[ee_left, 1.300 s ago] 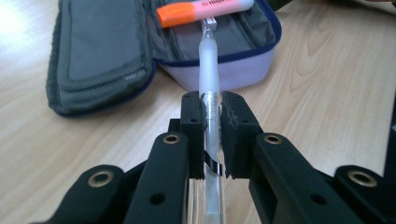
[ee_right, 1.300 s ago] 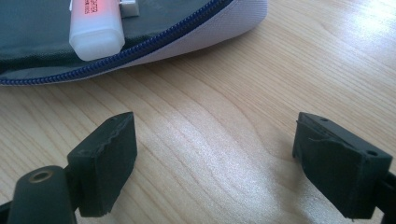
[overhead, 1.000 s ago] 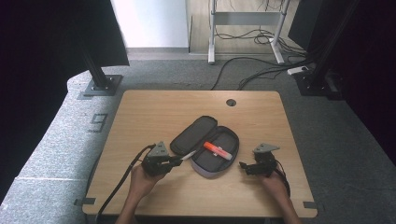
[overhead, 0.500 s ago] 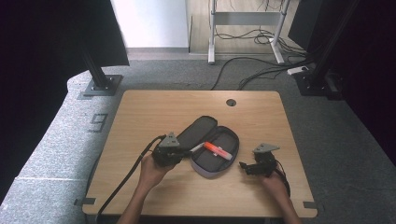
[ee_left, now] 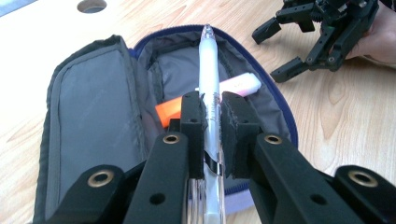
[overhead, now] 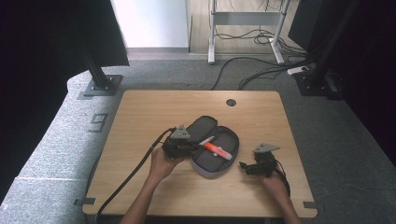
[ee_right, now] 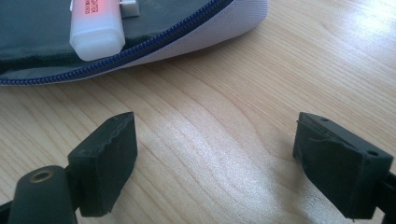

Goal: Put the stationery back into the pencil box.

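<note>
the left gripper (ee_left: pixel 212 119) has its pads clamped on the barrel of a clear white pen (ee_left: pixel 208 79), held lengthwise so the tip points toward twelve o'clock over the open pencil case (ee_left: pixel 93 112); that alignment looks chosen so the pen can drop along the case's long axis rather than across the zipper. in the high view the left gripper (overhead: pixel 183 145) sits at the case's nine o'clock edge, the pen's tip already above the open compartment. an orange highlighter (ee_left: pixel 219 91) lies inside the case, under the pen's line, toward three o'clock. the case (overhead: pixel 215 144) rests flat near the middle of the wooden table (overhead: pixel 140 112), flap folded out. the right gripper (overhead: pixel 254 167) waits at the case's four o'clock, jaws spread wide with nothing between them, resting low near the wood, probably parked clear of the drop.
</note>
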Motion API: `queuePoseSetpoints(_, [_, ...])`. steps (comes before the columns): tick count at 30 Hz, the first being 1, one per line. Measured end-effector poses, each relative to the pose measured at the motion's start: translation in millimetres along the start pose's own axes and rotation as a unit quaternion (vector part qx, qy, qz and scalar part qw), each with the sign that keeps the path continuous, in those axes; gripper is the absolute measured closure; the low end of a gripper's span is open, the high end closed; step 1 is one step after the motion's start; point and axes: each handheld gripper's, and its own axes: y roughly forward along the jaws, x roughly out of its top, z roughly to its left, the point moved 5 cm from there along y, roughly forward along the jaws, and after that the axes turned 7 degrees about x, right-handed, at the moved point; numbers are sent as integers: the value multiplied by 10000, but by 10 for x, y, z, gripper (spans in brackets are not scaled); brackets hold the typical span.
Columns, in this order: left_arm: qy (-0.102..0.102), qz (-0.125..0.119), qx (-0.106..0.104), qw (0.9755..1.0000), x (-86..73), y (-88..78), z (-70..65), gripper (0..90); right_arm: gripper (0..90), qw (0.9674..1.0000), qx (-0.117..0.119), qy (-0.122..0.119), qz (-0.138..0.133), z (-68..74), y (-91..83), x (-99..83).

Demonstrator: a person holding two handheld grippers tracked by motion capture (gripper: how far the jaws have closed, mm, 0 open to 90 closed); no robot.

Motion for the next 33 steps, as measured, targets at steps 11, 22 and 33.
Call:
queuePoseSetpoints(11, [91,36,-88,9999,174,222,-46,798,135,10000,-3,-5,-1,-1,1,0])
queuePoseSetpoints(22, [94,100,-104,9999,209,464,-72,797,135,10000,-1,-11,-2,-3,0,0])
queuePoseSetpoints(33, [113,154,-128,9997,203,674,-95,797,135,10000,2,-5,0,-2,0,0])
